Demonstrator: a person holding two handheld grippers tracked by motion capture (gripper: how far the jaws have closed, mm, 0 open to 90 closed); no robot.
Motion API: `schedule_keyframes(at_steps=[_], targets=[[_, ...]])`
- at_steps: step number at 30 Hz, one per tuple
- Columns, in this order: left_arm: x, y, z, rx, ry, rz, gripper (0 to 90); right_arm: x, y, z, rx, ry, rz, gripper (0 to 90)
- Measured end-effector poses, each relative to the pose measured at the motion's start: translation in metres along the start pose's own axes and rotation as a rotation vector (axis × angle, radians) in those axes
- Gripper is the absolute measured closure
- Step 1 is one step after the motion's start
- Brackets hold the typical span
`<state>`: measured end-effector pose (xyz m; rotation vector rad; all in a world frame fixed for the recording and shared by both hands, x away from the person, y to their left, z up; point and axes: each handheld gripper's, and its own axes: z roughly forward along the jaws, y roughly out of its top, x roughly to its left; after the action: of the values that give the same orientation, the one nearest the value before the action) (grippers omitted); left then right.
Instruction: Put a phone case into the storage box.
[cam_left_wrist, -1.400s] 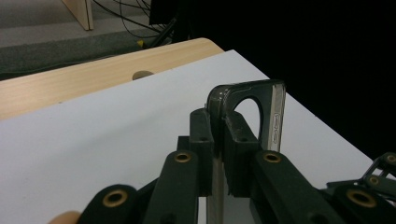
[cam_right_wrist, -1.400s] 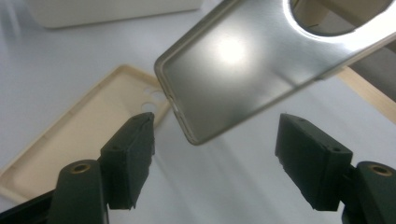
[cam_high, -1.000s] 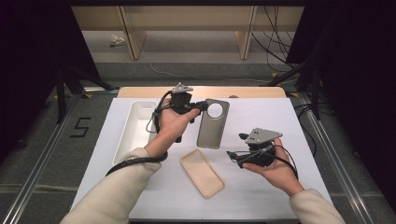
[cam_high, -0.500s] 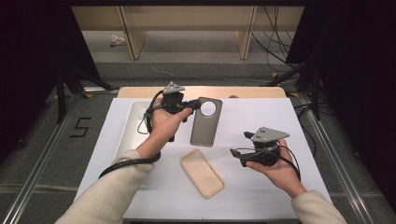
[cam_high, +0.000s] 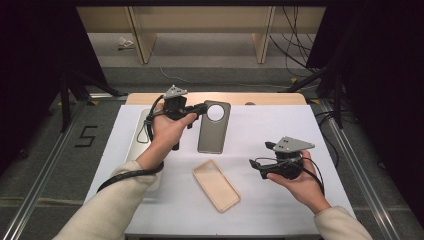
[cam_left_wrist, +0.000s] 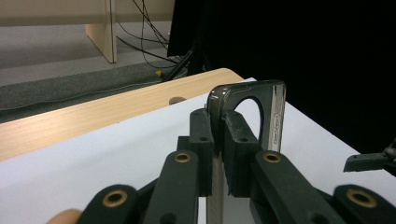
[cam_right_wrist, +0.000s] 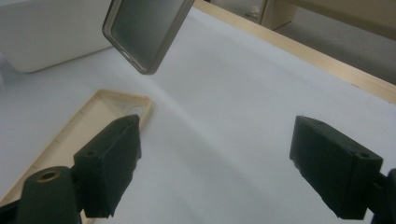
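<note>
Two phone cases, one lifted
Left gripper (cam_high: 202, 107) clamps the grey case (cam_high: 214, 127) by its camera-hole end, off the tabletop (cam_high: 280, 125); right gripper (cam_high: 257, 163), jaws just opened apart and empty, waits beside the beige case (cam_high: 216, 185).

sleeves (cam_high: 107, 212): cream | tongs (cam_high: 200, 108): black, brass-ringed screws, grey plates, black cables

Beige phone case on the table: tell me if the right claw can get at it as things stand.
Probably yes. The right claw stands open beside the beige phone case, with bare white table cover between them; the grey phone case hangs apart in the left claw.
</note>
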<state>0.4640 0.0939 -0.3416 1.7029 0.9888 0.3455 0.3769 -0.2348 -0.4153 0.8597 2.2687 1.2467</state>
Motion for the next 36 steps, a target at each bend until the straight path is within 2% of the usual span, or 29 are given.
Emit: schedule_keyframes(at_steps=[18, 36], targets=[[0.014, 0.005, -0.015, -0.023, 0.018, 0.013, 82.8, -0.006, -0.005, -0.009, -0.047, -0.007, 0.067, 17.3], [0.031, 0.014, -0.037, -0.061, 0.046, 0.021, 82.8, -0.008, -0.009, -0.018, -0.052, -0.035, 0.076, 17.2]])
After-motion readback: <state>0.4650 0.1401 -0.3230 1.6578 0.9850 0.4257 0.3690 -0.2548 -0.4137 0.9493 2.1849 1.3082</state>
